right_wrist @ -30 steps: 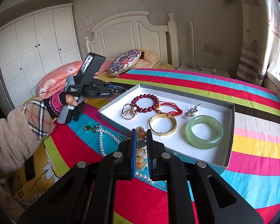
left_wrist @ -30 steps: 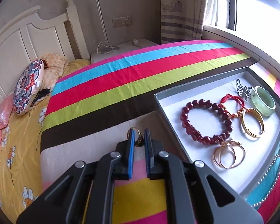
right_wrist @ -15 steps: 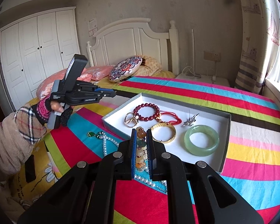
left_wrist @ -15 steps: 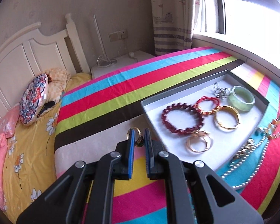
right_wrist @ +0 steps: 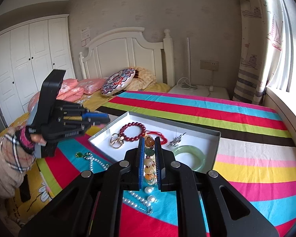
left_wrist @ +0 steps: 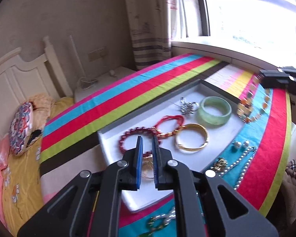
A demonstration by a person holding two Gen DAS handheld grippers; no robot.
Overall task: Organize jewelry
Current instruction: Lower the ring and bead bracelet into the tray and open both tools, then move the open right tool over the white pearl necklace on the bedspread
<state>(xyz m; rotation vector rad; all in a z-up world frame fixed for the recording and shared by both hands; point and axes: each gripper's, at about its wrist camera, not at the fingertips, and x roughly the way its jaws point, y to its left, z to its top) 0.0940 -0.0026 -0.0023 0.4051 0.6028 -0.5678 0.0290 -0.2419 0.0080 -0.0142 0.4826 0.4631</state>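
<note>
Left gripper: fingers apart, empty, above tray. Right gripper: clamped on bead bracelet. Green bangle at tray's 2 o'clock.

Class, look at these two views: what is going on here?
A person is sorting jewelry on a striped bed with two handheld grippers. The right gripper is shut on a multicoloured bead bracelet. The left gripper hovers over the tray, jaws narrowly apart with nothing visible between them. A jade bangle and gold bangle lie inside; a pearl necklace lies outside.
</note>
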